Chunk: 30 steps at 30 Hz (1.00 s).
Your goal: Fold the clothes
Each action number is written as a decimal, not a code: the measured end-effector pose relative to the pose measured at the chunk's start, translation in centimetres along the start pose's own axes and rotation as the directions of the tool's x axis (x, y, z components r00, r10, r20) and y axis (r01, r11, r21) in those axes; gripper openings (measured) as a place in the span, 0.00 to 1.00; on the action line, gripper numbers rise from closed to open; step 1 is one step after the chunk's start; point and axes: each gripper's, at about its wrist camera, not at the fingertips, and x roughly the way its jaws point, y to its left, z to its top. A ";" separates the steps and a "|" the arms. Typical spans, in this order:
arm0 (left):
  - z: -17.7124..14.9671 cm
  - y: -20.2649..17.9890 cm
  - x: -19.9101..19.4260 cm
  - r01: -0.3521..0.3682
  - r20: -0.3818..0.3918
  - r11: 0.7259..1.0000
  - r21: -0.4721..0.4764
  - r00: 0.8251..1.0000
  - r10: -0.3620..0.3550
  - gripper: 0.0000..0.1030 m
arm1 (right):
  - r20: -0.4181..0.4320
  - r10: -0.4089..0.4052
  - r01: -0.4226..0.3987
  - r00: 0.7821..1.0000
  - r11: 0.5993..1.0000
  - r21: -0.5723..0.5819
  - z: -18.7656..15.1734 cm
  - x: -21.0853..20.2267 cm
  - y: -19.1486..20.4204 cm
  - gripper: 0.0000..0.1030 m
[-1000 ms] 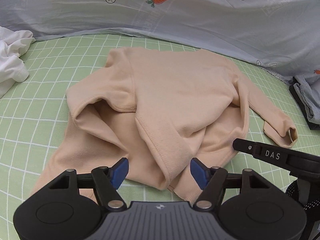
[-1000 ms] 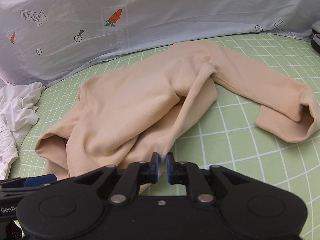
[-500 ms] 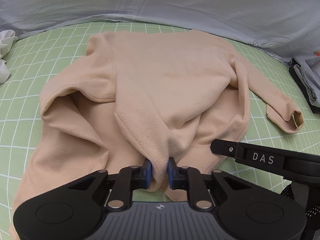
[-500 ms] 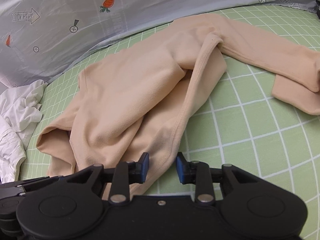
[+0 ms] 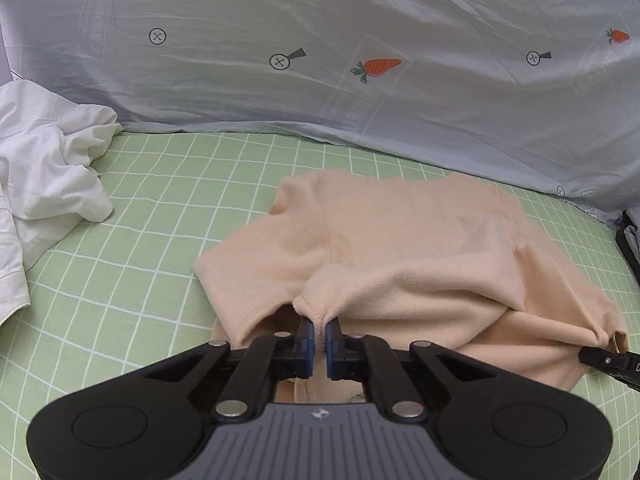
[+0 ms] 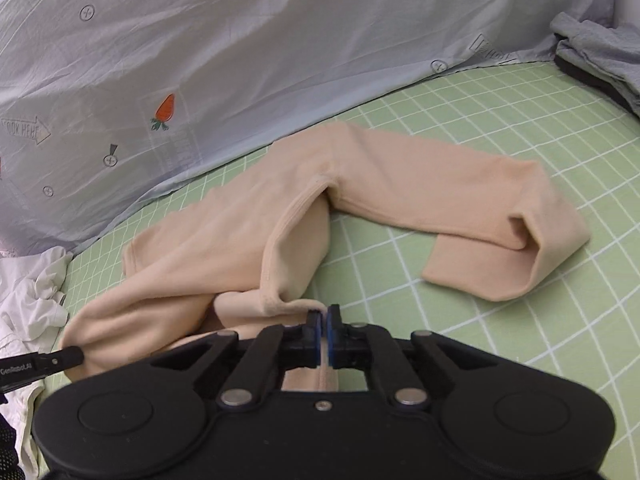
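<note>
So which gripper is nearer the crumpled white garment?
Left. The left gripper, jaws shut on the beige top, sits on the side where the white garment lies; the right gripper pinches the top's hem farther from it.

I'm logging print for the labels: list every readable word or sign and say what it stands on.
"LOOK HERE", first letter faint, in an arrow on the grey-blue sheet.
"GenRobot.AI", tiny and partly blurred, on the left gripper finger at the frame edge.
"D", cut off by the frame, on the right gripper finger.
Boxed and triangular prints on the sheet: too faint to read.

"LOOK HERE" arrow (faint) on grey sheet (image 6: 120, 60)
</note>
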 end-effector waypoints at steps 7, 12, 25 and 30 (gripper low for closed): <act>0.3 0.4 1.8 -0.038 -0.036 0.997 -0.060 0.999 0.036 0.11 | 0.035 -0.148 0.149 0.988 0.989 -0.012 0.8 0.3 -2.4 0.04; -1.8 0.3 1.3 -0.002 -0.069 1.000 -0.025 0.998 0.001 0.44 | -0.031 -0.153 0.152 0.988 0.988 -0.038 -0.6 1.1 -2.7 0.45; -6.0 -2.3 3.4 0.026 -0.169 0.991 0.133 0.986 -0.003 0.34 | -0.131 -0.155 0.140 0.979 0.983 -0.118 -2.4 2.6 -2.2 0.33; -6.3 -2.9 2.8 0.014 -0.153 0.980 0.197 0.988 0.016 0.08 | -0.132 -0.115 0.105 0.984 0.991 -0.086 -2.4 1.8 -3.2 0.06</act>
